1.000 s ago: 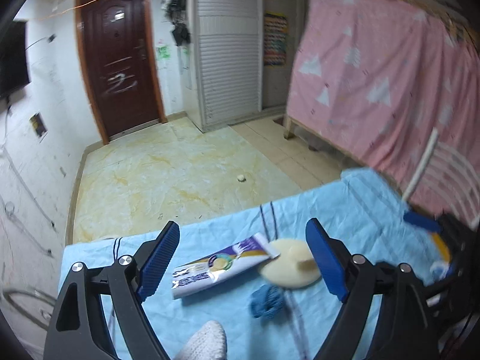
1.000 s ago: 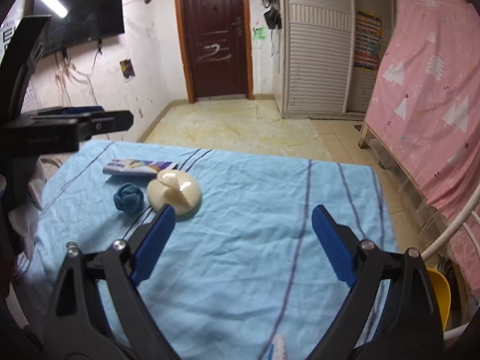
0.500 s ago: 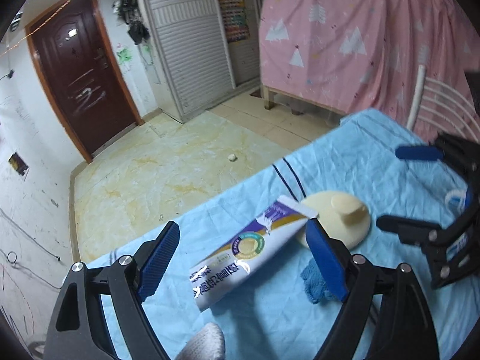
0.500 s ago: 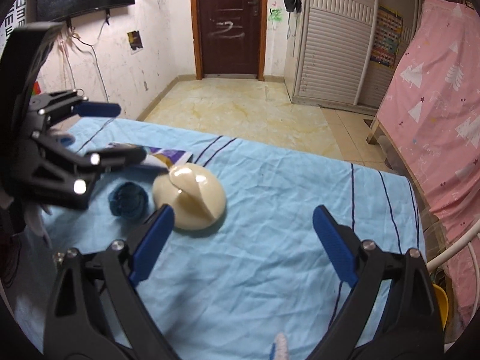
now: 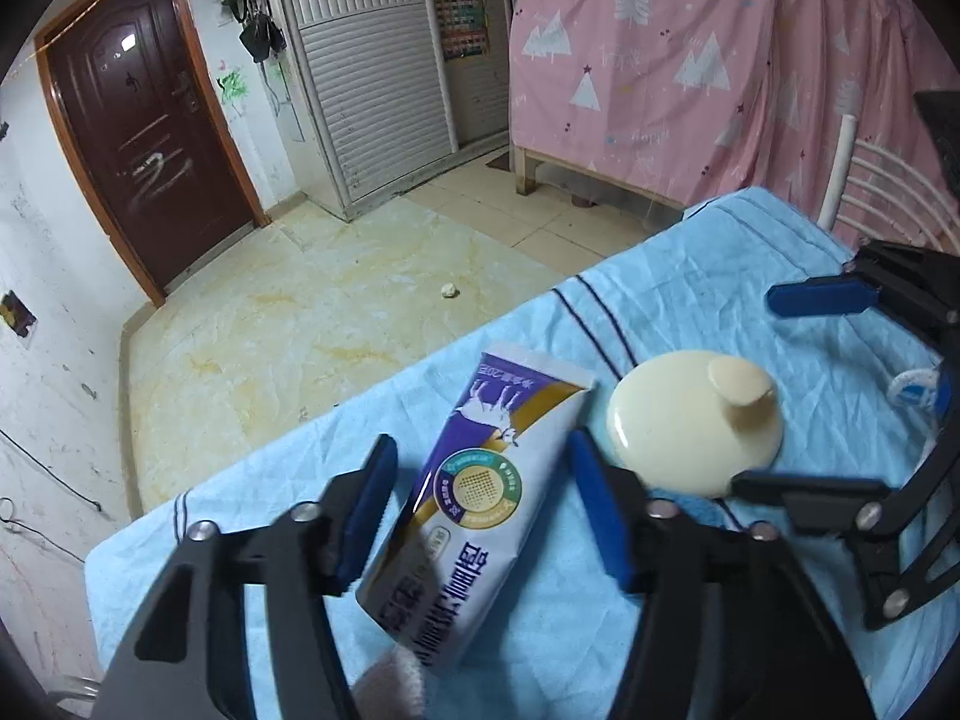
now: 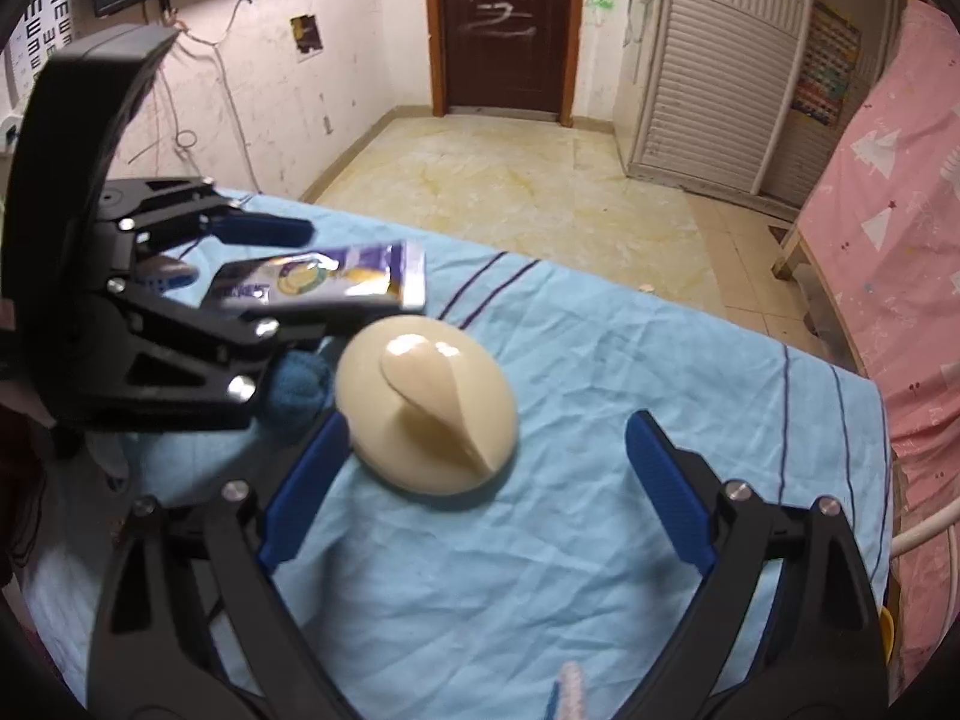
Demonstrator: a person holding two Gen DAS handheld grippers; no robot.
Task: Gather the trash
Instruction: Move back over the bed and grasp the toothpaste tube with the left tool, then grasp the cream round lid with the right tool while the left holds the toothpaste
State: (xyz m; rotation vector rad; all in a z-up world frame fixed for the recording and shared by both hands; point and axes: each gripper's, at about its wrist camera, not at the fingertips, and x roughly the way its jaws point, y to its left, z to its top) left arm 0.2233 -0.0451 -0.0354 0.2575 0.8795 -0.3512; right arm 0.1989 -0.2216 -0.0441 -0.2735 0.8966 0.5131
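Observation:
A purple and white toothpaste tube (image 5: 480, 480) lies between the fingers of my left gripper (image 5: 486, 510), which is closing around it; in the right wrist view the tube (image 6: 324, 282) looks lifted off the blue cloth (image 6: 570, 360). A cream dome-shaped lid with a knob (image 5: 690, 426) sits right of the tube. My right gripper (image 6: 486, 480) is open, its fingers either side of the near edge of the cream lid (image 6: 426, 402). A blue yarn ball (image 6: 300, 384) lies by the lid, partly hidden by the left gripper (image 6: 282, 258).
The blue cloth covers a table whose far edge drops to a yellow marble floor (image 5: 300, 330). A small white scrap (image 5: 448, 290) lies on the floor. A pink curtain (image 5: 720, 90) and a white chair back (image 5: 870, 180) stand at the right.
My left gripper has moved forward over the toothpaste tube and narrowed its fingers around it. My right gripper has advanced towards the cream lid.

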